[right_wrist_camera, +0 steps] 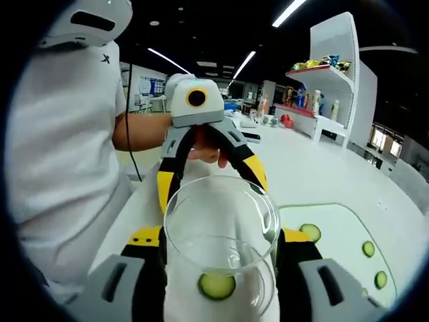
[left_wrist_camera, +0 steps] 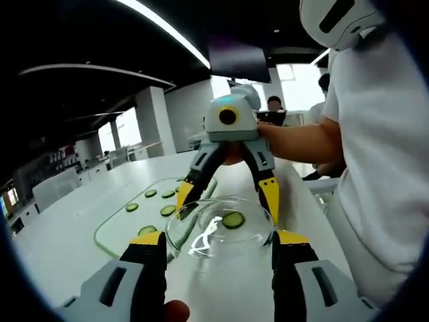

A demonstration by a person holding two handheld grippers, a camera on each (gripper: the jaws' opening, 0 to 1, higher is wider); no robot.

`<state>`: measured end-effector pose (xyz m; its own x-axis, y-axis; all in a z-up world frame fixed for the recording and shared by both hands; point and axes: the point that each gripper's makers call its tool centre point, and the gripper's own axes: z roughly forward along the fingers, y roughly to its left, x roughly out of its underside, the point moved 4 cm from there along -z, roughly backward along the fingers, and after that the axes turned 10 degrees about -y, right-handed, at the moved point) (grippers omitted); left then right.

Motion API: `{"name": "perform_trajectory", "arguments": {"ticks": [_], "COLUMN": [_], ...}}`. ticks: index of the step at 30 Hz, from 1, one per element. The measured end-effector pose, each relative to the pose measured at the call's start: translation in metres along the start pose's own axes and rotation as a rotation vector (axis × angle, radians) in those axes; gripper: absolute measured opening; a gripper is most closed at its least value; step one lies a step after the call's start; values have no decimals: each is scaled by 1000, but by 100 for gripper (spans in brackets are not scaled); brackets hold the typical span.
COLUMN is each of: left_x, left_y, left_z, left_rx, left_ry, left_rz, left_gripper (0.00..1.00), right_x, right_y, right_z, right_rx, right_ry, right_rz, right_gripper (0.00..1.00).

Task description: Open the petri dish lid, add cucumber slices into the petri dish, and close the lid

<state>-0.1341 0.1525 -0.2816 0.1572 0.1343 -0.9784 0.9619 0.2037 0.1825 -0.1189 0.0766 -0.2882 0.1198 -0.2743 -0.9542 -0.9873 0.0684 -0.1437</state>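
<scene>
We worked at a long white table (left_wrist_camera: 74,235) in a large dim hall with strip lighting, where a clear cutting board (left_wrist_camera: 127,225) carrying cucumber slices (left_wrist_camera: 132,207) lay to the left in the left gripper view. The petri dish (left_wrist_camera: 218,228), holding one cucumber slice (left_wrist_camera: 233,219), sat on the table between the two tools, with the left gripper (left_wrist_camera: 218,248) clamped on its rim. The right gripper (right_wrist_camera: 220,245) was closed on the clear lid (right_wrist_camera: 221,221), held tilted above the dish.

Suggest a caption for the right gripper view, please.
Right tongs hold the glass lid above a cucumber slice.
</scene>
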Motion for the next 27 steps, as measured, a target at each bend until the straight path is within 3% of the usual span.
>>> {"name": "perform_trajectory", "arguments": {"ticks": [27], "left_x": [0], "left_y": [-1], "left_z": [18], "left_rx": [32], "left_ry": [-17], "left_rz": [-17], "left_gripper": [62], "right_x": [7], "right_y": [-4], "right_z": [-20], "right_rx": [24], "right_ry": [17], "right_rz": [14], "right_gripper": [65]}}
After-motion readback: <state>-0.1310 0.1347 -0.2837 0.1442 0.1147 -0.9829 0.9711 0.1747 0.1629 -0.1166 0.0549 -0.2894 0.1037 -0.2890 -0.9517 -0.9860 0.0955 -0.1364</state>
